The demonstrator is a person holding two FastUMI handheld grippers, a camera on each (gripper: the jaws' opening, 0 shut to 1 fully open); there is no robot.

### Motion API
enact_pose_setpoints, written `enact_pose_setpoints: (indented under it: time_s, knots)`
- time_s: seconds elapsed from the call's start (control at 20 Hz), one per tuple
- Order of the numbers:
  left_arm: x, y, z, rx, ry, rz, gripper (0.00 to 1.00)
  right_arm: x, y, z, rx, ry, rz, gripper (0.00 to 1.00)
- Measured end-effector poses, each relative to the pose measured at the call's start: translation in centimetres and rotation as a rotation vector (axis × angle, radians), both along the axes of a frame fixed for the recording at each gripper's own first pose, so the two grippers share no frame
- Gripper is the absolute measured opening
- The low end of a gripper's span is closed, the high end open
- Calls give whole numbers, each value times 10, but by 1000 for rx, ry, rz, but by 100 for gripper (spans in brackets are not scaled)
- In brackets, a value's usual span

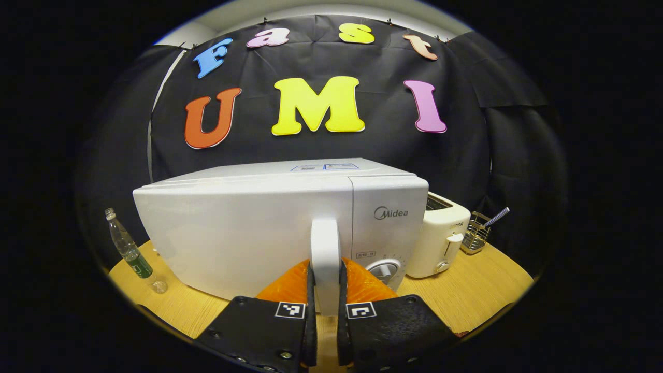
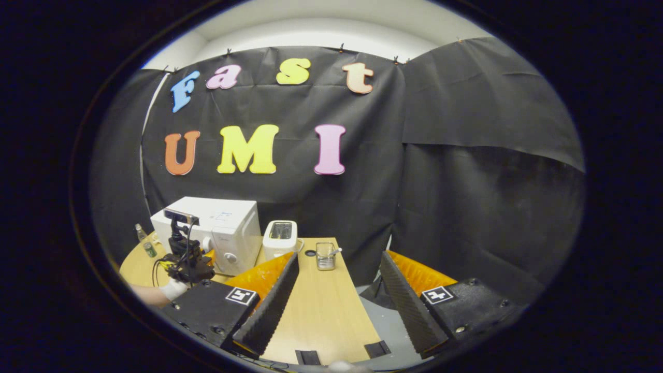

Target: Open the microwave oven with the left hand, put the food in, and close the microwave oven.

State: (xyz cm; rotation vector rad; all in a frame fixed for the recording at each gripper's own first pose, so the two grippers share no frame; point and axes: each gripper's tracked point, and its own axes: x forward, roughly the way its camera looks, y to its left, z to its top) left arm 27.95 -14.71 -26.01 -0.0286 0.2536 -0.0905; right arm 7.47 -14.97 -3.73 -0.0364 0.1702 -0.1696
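A white microwave oven [image 1: 248,223] stands on the wooden table, its door seemingly shut. In the left gripper view my left gripper [image 1: 325,295] is shut on the door's white vertical handle [image 1: 325,248], one finger pressing each side. From the right gripper view the microwave [image 2: 228,228] sits far left, and the left gripper [image 2: 189,261] with a gloved hand [image 2: 173,288] is at its front. My right gripper [image 2: 339,290] stands open over the table's near edge, nothing between its ribbed fingers [image 2: 272,305]. I see no food.
A white toaster [image 1: 440,235] stands right of the microwave, then a wire basket [image 1: 476,235] with a striped straw. A clear bottle [image 1: 129,248] stands at the table's left edge. Bare wooden tabletop [image 2: 321,311] stretches ahead of the right gripper; grey floor lies to its right.
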Motion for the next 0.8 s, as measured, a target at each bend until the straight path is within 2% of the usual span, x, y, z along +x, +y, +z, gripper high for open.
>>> enact_pose_setpoints:
  time_s: [0.1, 0.15, 0.2, 0.5, 0.55, 0.6, 0.8]
  knots:
    - [-17, 5, 1, 7, -6, 4, 14, 2, 5, 4, -9, -7, 14, 100]
    - [-30, 7, -1, 18, -13, -2, 14, 2, 6, 5, -13, -13, 19, 92]
    - [-41, 11, -2, 26, -14, -3, 14, 1, 9, 6, -16, -15, 24, 100]
    - [-93, 36, -2, 34, 18, -15, 16, 1, 39, 4, -19, -11, 84, 100]
    - [-100, 40, -1, 28, 24, -11, 17, -1, 43, 3, -20, -14, 90, 92]
    - [-106, 44, -1, 33, 29, -9, 17, -3, 48, 2, -17, -12, 93, 100]
    - [-125, 60, -1, 73, 37, 23, 22, -16, 69, -5, -34, 12, 141, 100]
